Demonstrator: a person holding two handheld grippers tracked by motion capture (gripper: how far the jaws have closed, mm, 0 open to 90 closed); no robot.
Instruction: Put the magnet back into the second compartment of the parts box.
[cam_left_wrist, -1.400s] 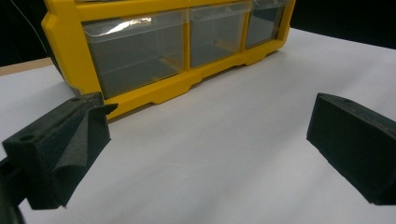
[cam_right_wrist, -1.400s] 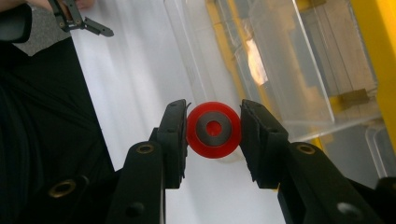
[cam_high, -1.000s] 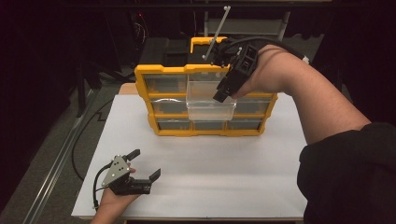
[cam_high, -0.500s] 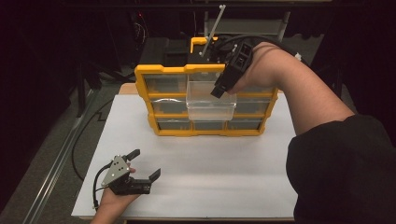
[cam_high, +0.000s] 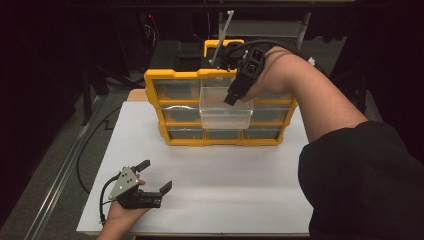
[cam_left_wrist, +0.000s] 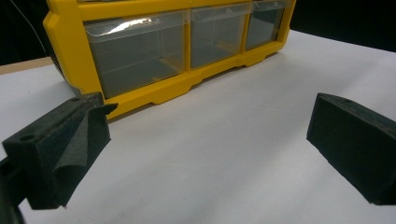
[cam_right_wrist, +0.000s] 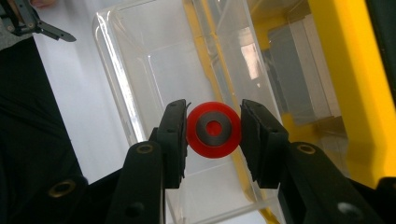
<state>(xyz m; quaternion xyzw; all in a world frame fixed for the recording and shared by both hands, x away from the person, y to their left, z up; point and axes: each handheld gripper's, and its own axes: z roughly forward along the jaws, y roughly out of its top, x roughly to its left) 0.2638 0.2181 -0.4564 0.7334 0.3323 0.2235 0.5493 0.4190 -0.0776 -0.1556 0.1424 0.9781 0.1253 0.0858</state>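
Observation:
A yellow organizer (cam_high: 155, 90) with clear drawers stands at the back of the white table (cam_high: 225, 175). One clear drawer (cam_high: 220, 117) in the middle column is pulled out. My right gripper (cam_high: 232, 97) hangs over it, pointing down. In the right gripper view, the right gripper (cam_right_wrist: 214, 108) is shut on a red disc (cam_right_wrist: 214, 129) with a grey centre, held above the open drawer (cam_right_wrist: 154, 70). My left gripper (cam_high: 156, 175) rests open near the table's front left, with nothing between its jaws. In its own view the left gripper (cam_left_wrist: 212, 112) faces the organizer's bottom row (cam_left_wrist: 140, 56).
A dark floor and a metal rail (cam_high: 65, 170) lie left of the table. Dark equipment and a stand (cam_high: 225, 30) sit behind the organizer. The person's sleeve (cam_high: 360, 185) covers the table's front right corner. White tabletop stretches between the organizer and the left gripper.
The right gripper has barely shifted above the open drawer. The person's sleeve has come further into the lower right. The left gripper has stayed still.

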